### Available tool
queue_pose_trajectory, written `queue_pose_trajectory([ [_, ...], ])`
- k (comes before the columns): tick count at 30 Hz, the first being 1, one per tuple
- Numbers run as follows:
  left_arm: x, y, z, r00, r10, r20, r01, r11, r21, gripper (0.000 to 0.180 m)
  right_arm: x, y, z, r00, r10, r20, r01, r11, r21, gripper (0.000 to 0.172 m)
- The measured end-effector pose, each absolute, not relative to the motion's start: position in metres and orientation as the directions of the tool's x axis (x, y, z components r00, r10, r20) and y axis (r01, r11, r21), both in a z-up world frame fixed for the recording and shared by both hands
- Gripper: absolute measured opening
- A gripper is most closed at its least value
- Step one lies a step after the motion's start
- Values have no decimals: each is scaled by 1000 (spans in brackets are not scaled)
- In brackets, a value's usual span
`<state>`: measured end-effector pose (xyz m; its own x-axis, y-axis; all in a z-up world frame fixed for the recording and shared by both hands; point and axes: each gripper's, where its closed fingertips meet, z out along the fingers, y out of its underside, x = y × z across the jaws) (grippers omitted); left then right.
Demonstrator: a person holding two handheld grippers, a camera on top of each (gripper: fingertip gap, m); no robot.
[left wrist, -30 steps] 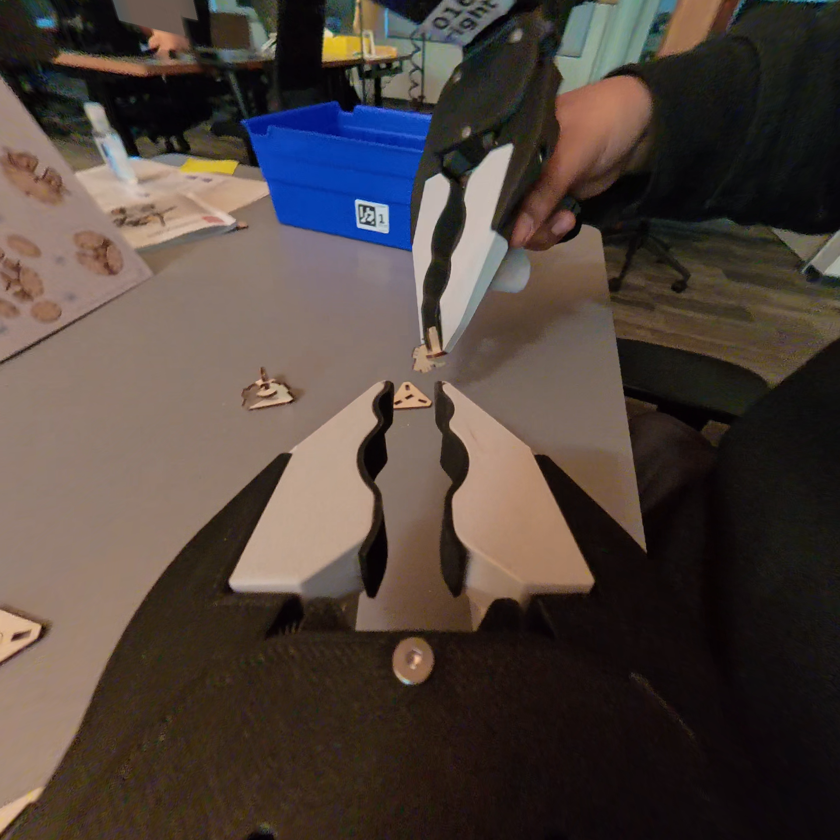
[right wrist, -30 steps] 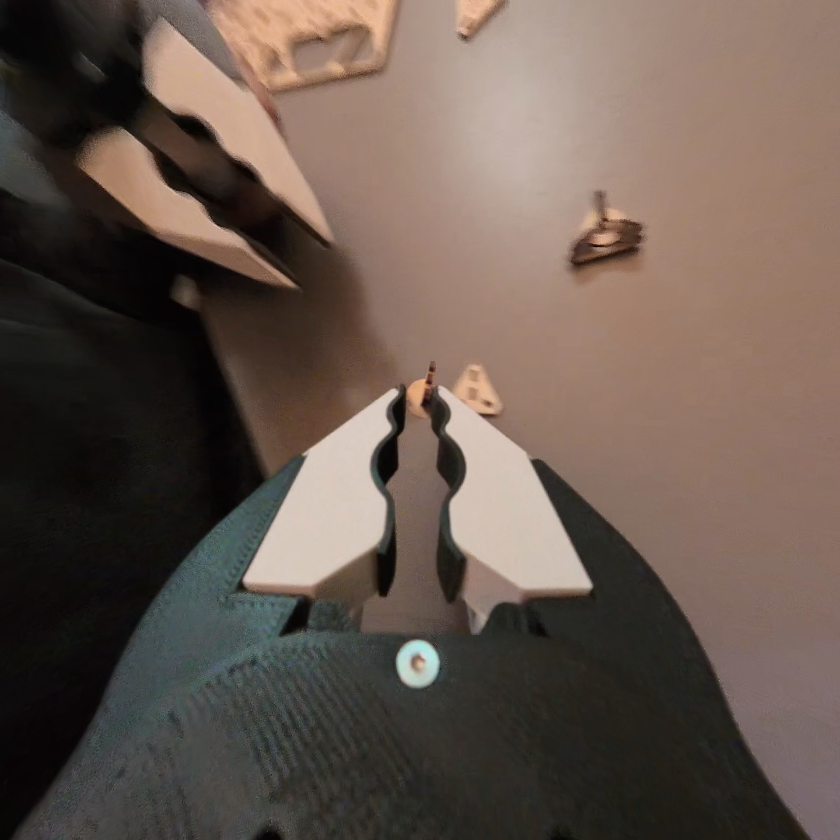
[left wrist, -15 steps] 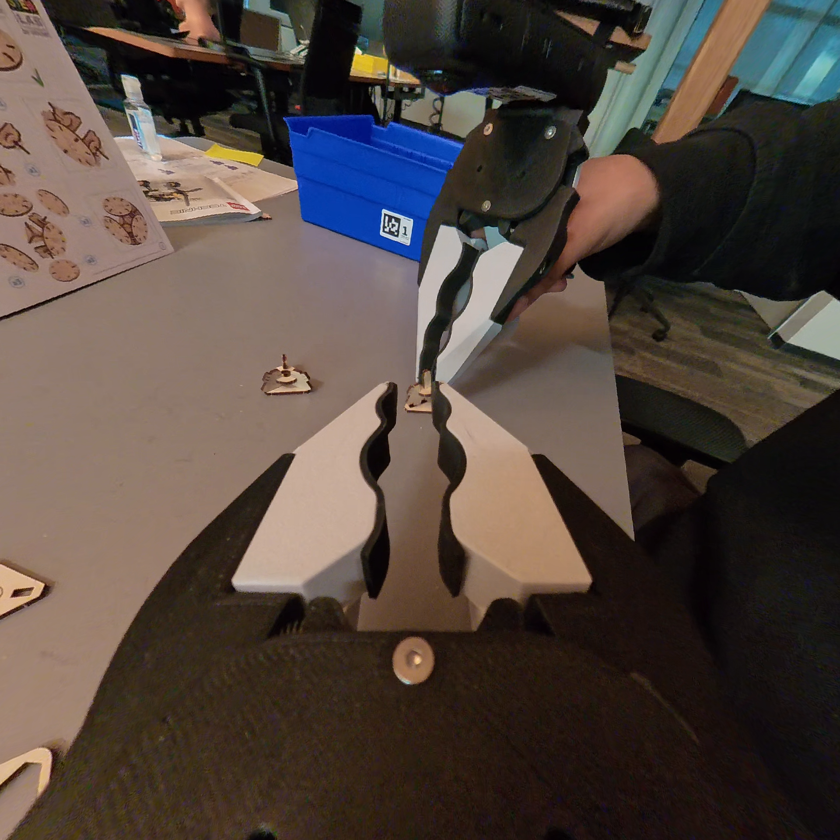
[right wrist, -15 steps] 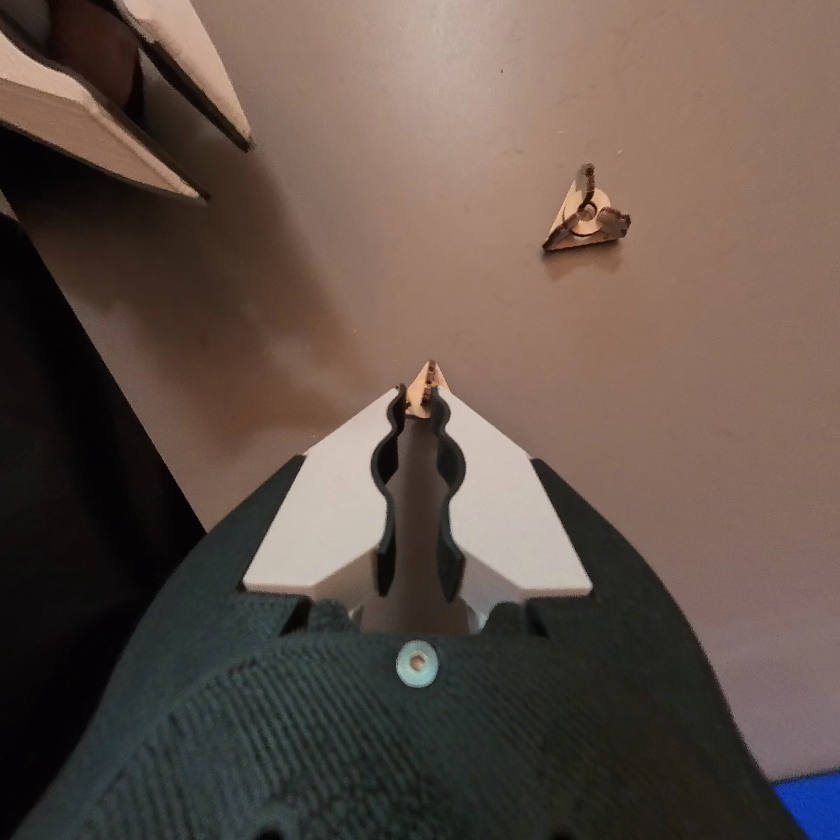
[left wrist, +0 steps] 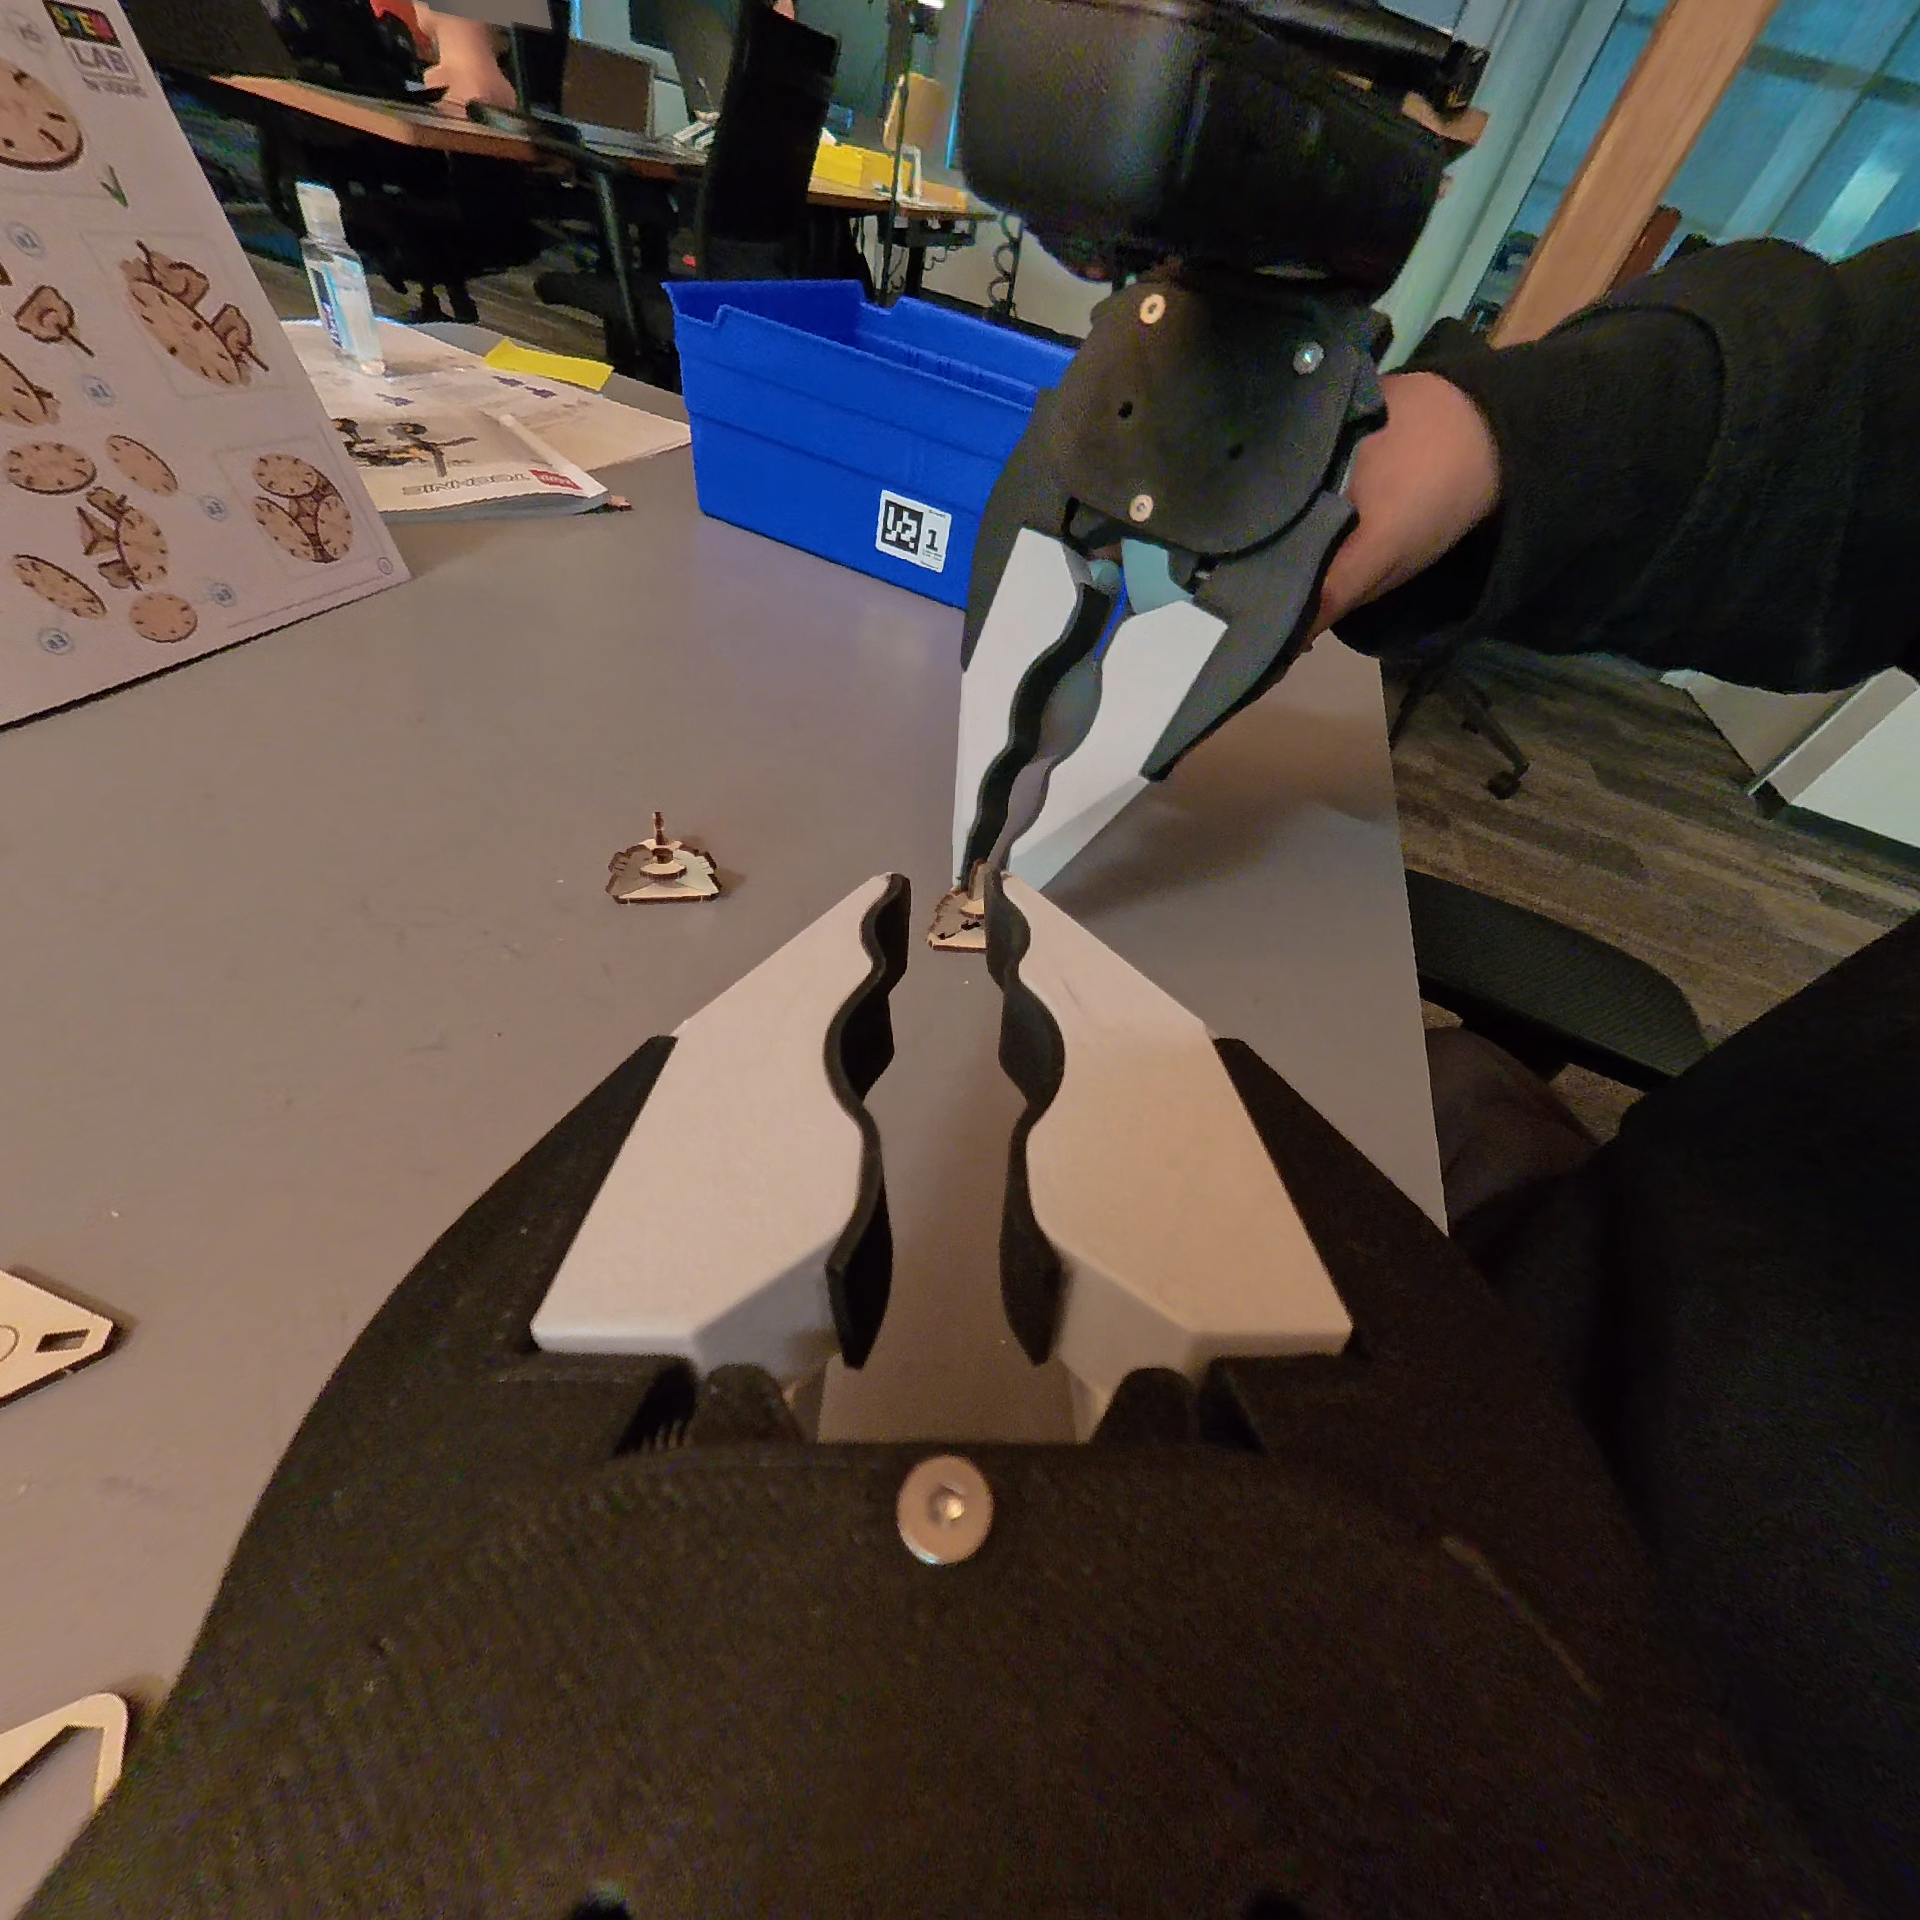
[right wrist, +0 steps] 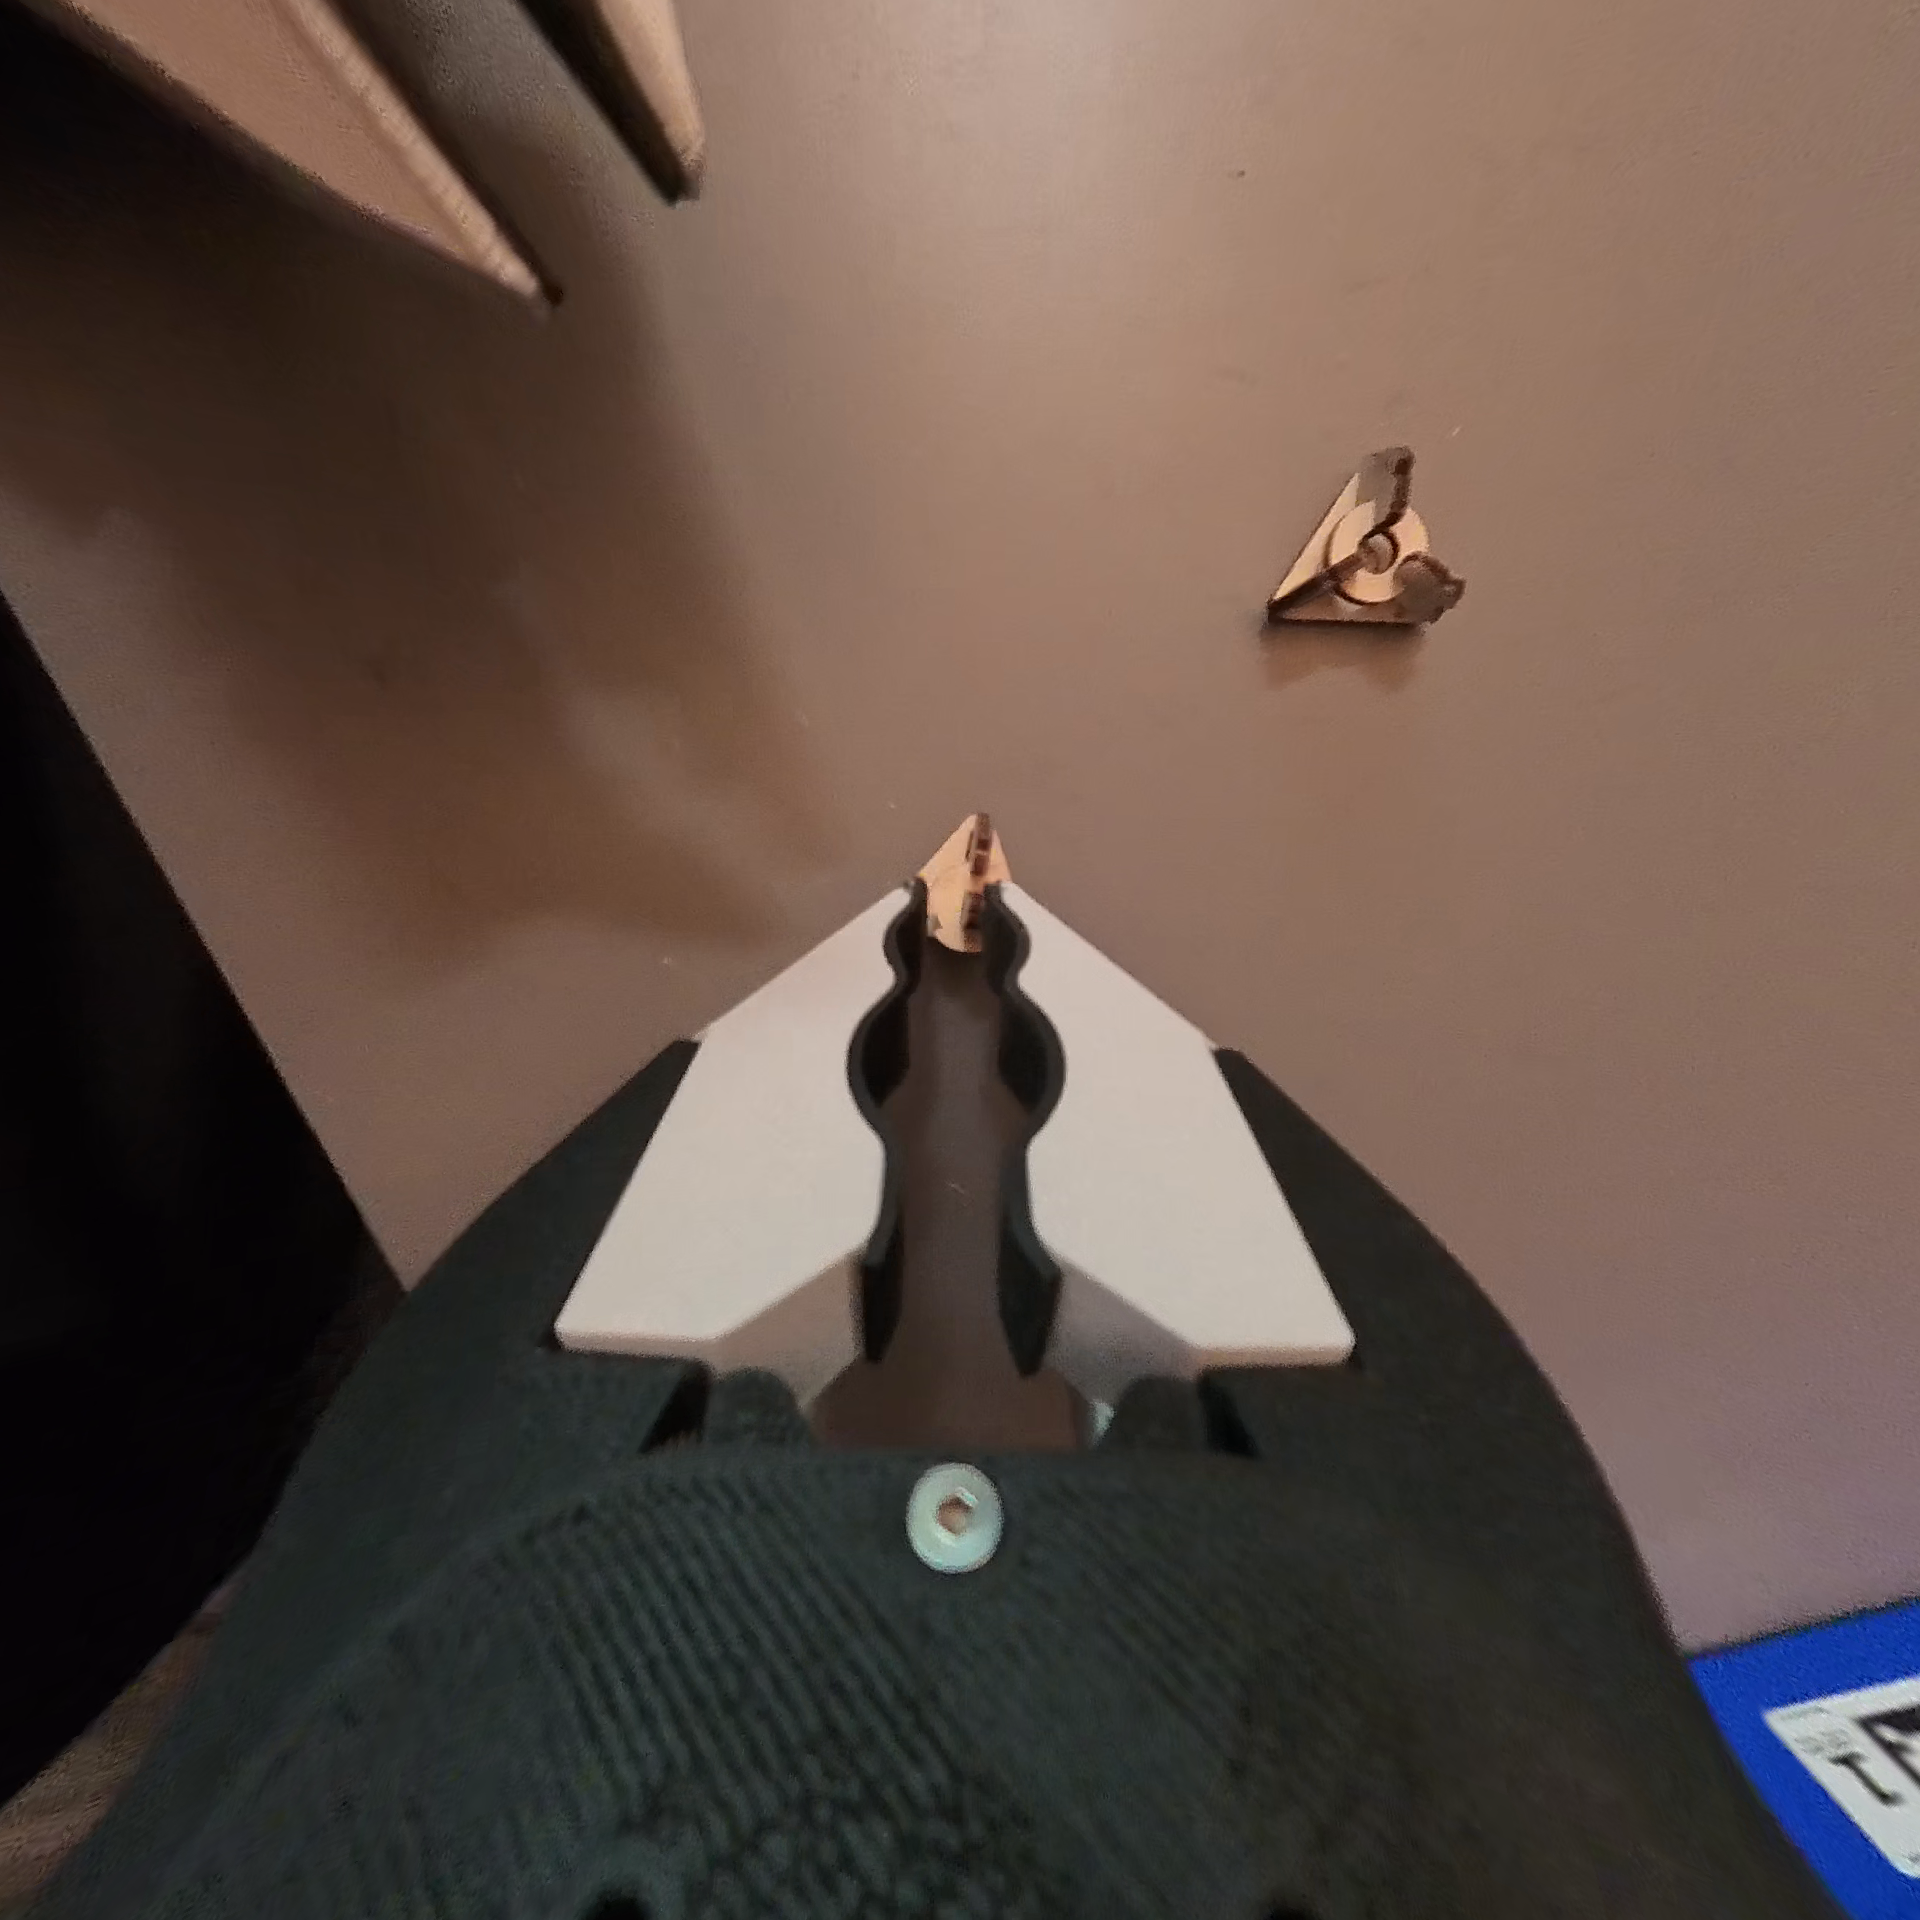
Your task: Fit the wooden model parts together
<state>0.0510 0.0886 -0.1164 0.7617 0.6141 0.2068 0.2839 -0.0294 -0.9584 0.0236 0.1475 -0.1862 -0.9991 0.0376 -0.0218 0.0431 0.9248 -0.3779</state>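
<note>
A small wooden triangular piece lies on the grey table, just ahead of my left gripper. The left jaws stand slightly apart. The left pad is clear of the piece and the right fingertip is right beside it. My right gripper comes down from above and is shut on a small wooden part, which it holds on top of that triangular piece. The left gripper's fingers show at the top left of the right wrist view.
A second wooden triangle with an upright pin stands to the left. A blue bin, a leaning picture sheet, a booklet and a bottle are at the back. Flat wooden pieces lie at the near left. The table edge and a chair are on the right. Across from one pair of fingers to the other is roughly 10 cm.
My right gripper brought its wooden part down onto the triangular piece at my left fingertips. The left jaws narrowed a little around that piece.
</note>
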Motion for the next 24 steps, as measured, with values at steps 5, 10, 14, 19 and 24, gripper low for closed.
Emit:
queue_pose_trajectory([
  [5, 51, 88, -116, 761, 614, 210, 285, -26, -958, 11, 24, 148, -187, -998, -1, 57, -23, 919, -393, 9],
  [10, 51, 88, -116, 761, 615, 208, 284, -27, -958, 11, 25, 143, -181, -999, 12, 42, -7, 908, -418, 28],
  [14, 51, 88, -116, 761, 613, 210, 284, -24, -958, 11, 20, 139, -172, -999, 40, 24, 25, 896, -443, 25],
  [19, 51, 88, -116, 762, 613, 212, 284, -22, -958, 11, 16, 140, -181, -998, 58, 6, 51, 914, -403, 13],
  [24, 50, 87, -116, 760, 611, 222, 291, -15, -956, 11, 19, 141, -189, -998, 55, -26, 61, 927, -370, 9],
])
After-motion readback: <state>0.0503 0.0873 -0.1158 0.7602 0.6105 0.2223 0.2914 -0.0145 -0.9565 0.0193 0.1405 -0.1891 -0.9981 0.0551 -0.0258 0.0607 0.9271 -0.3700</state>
